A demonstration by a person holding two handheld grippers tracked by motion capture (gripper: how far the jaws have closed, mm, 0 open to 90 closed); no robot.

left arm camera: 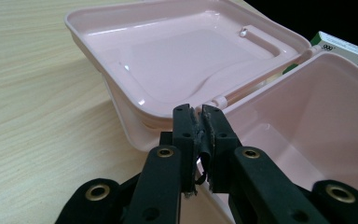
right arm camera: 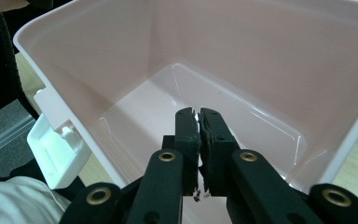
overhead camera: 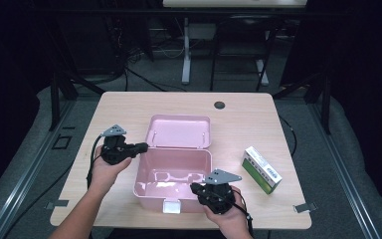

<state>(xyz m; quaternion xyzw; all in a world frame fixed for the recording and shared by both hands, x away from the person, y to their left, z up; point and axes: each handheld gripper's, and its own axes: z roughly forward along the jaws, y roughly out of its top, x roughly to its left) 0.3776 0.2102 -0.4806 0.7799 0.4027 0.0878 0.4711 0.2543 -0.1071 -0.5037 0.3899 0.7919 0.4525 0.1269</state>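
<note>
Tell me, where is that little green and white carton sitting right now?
In the high view, the green and white carton lies on the table's right side, just right of the open pink box and apart from it.

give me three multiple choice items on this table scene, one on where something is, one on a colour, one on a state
1. Where does the green and white carton lie?
A. inside the box
B. on the table, right of the box
C. on the lid

2. What colour is the box?
A. pink
B. blue
C. grey

3. How does the box's lid stand?
A. latched shut
B. taken off and set on the floor
C. swung open behind the box

Answers:
1 B, the carton rests on the table beside the box's right wall.
2 A, walls and floor are pale pink.
3 C, the lid lies back, hinged at the rear edge, and the box is empty.
</note>
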